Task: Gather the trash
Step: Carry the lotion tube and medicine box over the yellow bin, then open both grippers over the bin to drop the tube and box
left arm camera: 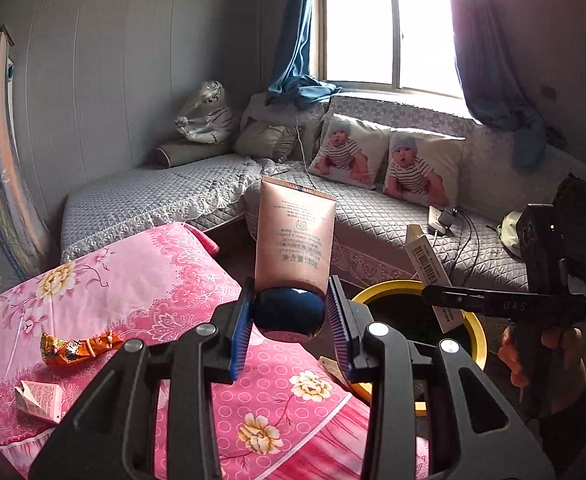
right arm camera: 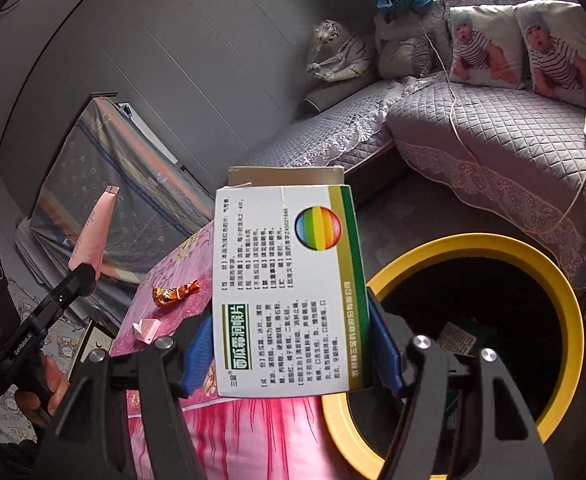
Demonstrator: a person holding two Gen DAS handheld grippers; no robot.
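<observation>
Left wrist view: the left gripper [left arm camera: 289, 312] has its fingers clamped on the dark cap of the hand cream tube [left arm camera: 295, 236], held upright above the pink bench's [left arm camera: 141, 280] right edge, short of the yellow bin [left arm camera: 477, 336]. Right wrist view: the right gripper [right arm camera: 289, 352] has its fingers clamped on the medicine box [right arm camera: 287, 288] beside the bin rim; released here, it would likely miss.

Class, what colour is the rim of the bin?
Yellow; the bin rim shows best in the right wrist view.

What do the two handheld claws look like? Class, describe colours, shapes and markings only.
Both are black, angular frames with silver bolts and ribbed blue pads. Seen from outside, the right claw has a pistol handle and pale lettering; the left claw reads "GenRobot.AI" in white.
</observation>
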